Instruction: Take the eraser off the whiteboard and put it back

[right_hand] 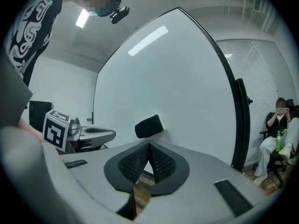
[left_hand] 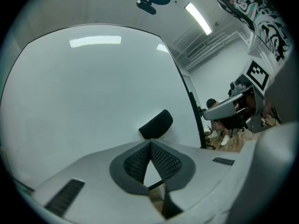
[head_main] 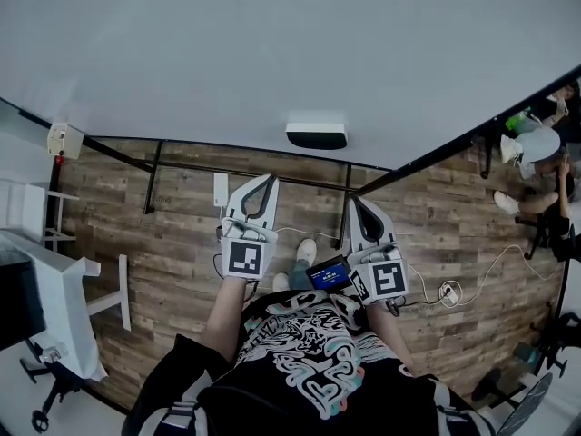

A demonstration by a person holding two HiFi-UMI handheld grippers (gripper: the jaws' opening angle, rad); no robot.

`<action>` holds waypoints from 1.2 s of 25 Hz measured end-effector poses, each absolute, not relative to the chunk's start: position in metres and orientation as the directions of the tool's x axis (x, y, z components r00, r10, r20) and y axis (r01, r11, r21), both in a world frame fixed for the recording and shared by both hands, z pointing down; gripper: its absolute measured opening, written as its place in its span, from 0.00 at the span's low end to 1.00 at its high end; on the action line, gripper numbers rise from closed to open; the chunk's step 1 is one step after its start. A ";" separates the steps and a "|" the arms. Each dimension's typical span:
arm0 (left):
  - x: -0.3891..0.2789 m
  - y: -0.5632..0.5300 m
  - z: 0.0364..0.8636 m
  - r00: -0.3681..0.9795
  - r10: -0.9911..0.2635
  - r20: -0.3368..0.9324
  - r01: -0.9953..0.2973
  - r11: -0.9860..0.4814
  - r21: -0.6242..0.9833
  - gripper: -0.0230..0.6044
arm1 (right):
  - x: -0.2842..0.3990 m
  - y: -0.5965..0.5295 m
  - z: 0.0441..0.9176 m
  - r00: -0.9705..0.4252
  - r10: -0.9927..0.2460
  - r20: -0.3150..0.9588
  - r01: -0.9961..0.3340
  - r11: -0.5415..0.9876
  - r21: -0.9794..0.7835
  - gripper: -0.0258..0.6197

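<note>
Jaws on the left gripper (head_main: 269, 182) and the right gripper (head_main: 355, 203) are closed together with nothing in them, both just short of the whiteboard (head_main: 272, 44). The eraser (head_main: 316, 135) clings to the board near its black lower edge, ahead and between the two, with bare white surface around it. A wooden floor (head_main: 172, 216) lies below, and a seated person (head_main: 536, 153) is far off to the right.

The whiteboard (head_main: 272, 44) is running off the head view's top and both sides, so its full extent is going unseen. A seated person (head_main: 536, 153) is being cropped by that view's right edge. In the left gripper view the right gripper (left_hand: 208, 112) is covering most of a sitter (left_hand: 211, 102) beyond it. The small screen (head_main: 329, 273) at the wearer's chest is showing print too tiny to read.
</note>
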State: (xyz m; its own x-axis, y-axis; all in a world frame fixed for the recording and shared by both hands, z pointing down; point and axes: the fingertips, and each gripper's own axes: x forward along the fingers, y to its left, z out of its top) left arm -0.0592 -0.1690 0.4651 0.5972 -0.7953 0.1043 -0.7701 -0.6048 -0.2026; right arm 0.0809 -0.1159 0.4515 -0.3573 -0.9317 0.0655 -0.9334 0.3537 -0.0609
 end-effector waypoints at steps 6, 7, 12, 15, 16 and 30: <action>-0.051 -0.179 0.458 0.587 -0.807 0.071 -0.768 -0.582 -0.268 0.08 | 0.077 -0.134 0.441 -0.392 -0.919 0.043 -0.920 0.389 -0.049 0.06; -0.049 -0.181 0.457 0.585 -0.808 0.063 -0.767 -0.577 -0.280 0.08 | 0.076 -0.136 0.440 -0.398 -0.916 0.044 -0.917 0.397 -0.042 0.06; -0.039 -0.191 0.458 0.586 -0.809 0.053 -0.754 -0.568 -0.331 0.08 | 0.072 -0.147 0.440 -0.431 -0.901 0.039 -0.902 0.431 -0.015 0.06; -0.034 -0.196 0.461 0.589 -0.806 0.066 -0.756 -0.578 -0.308 0.12 | 0.073 -0.153 0.442 -0.436 -0.899 0.032 -0.900 0.435 -0.041 0.06; -0.034 -0.197 0.462 0.585 -0.808 0.073 -0.760 -0.577 -0.298 0.15 | 0.073 -0.155 0.442 -0.438 -0.898 0.032 -0.898 0.437 -0.045 0.06; -0.016 -0.212 0.473 0.564 -0.820 0.098 -0.665 -0.521 -0.536 0.36 | 0.071 -0.177 0.449 -0.490 -0.871 0.035 -0.872 0.488 -0.049 0.06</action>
